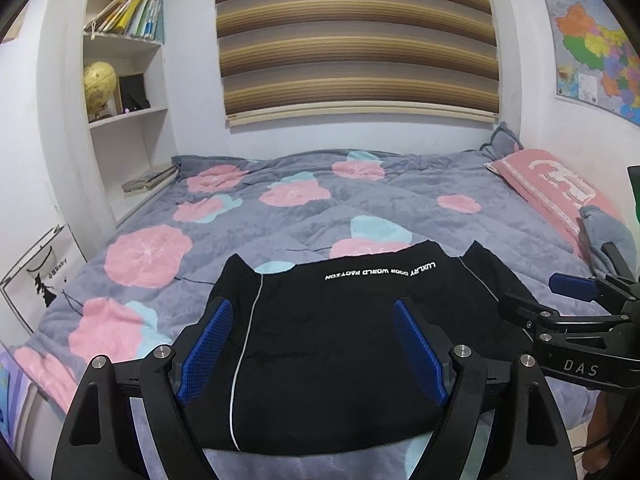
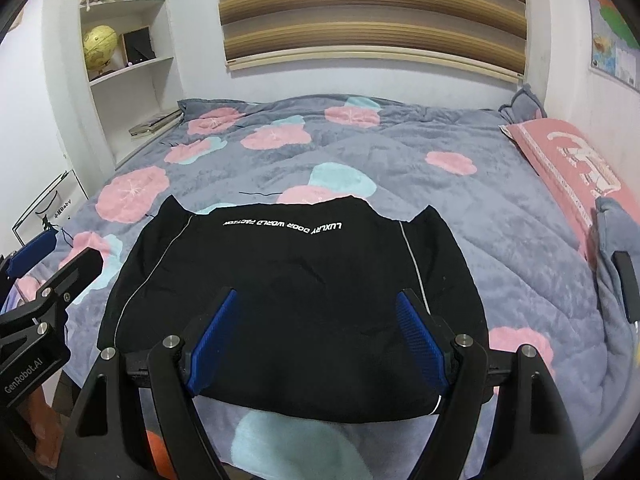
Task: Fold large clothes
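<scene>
Your folded black garment with thin white piping and a line of white lettering (image 1: 352, 320) lies flat on the grey plush quilt with pink and pale blue flower patches (image 1: 280, 216), close to the quilt's near edge and roughly midway along it, its lettered edge turned toward the far wall. Your left gripper (image 1: 314, 354) hangs just over the near part of the garment with its blue ribbed pads (image 1: 206, 354) set wide apart and nothing between them; whether the tips touch the cloth you cannot tell from here. Your right gripper (image 2: 316, 340) hangs the same way over the garment's near right part, blue pads (image 2: 420, 340) spread wide, gripping nothing. In the left wrist view the right gripper shows at the right edge, beside the garment's right side; in the right wrist view the left gripper shows at the left edge, beside the garment's left side. A pink pillow with a white elephant print (image 1: 560, 188) lies along the quilt's right edge, a folded grey cloth (image 1: 608, 232) just in front of it. A white bookshelf holding a yellow globe (image 1: 98, 80) stands past the quilt's far left corner, and a brown striped blind (image 1: 356, 36) hangs on the far wall.
</scene>
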The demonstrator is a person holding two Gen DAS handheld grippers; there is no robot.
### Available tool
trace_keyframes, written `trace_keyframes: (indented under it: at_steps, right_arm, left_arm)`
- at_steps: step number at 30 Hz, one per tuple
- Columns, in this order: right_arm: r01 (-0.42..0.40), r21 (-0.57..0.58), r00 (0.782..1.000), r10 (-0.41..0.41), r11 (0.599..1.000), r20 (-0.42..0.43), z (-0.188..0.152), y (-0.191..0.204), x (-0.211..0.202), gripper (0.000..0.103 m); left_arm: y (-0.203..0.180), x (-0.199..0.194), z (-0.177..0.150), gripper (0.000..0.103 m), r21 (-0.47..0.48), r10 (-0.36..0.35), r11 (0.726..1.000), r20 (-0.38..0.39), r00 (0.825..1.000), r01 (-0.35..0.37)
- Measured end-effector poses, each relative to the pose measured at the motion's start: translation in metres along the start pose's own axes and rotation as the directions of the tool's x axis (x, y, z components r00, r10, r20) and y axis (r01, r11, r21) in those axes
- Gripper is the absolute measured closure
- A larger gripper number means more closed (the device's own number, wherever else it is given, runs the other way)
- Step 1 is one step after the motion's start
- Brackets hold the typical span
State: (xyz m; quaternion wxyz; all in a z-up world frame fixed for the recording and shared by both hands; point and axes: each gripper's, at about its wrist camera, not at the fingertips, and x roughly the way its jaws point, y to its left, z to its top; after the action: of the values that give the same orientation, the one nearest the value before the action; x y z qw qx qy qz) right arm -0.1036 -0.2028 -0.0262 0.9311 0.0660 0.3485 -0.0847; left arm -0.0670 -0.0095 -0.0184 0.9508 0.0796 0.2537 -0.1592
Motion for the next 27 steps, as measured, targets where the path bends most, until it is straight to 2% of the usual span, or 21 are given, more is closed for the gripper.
trace_keyframes:
  at_steps: [7,11,27]
  right_arm:
    - [0.010,0.005,1.000,-0.009,1.000,-0.014,-0.001,-0.003,0.005,0.020]
    - [0.067,-0.028,0.998,-0.067,0.997,0.001,-0.002,0.001,0.005,0.020]
    - [0.092,-0.033,0.996,-0.092,0.995,-0.011,0.000,-0.005,0.012,0.020]
  left_arm:
    - [-0.001,0.010,-0.004,0.020,-0.007,-0.003,1.000,-0.036,0.999,0.003]
    - [-0.004,0.011,-0.005,0.020,0.001,-0.020,1.000,-0.039,0.999,0.020]
    - [-0.003,0.018,-0.005,0.020,0.031,0.000,1.000,-0.051,0.999,0.002]
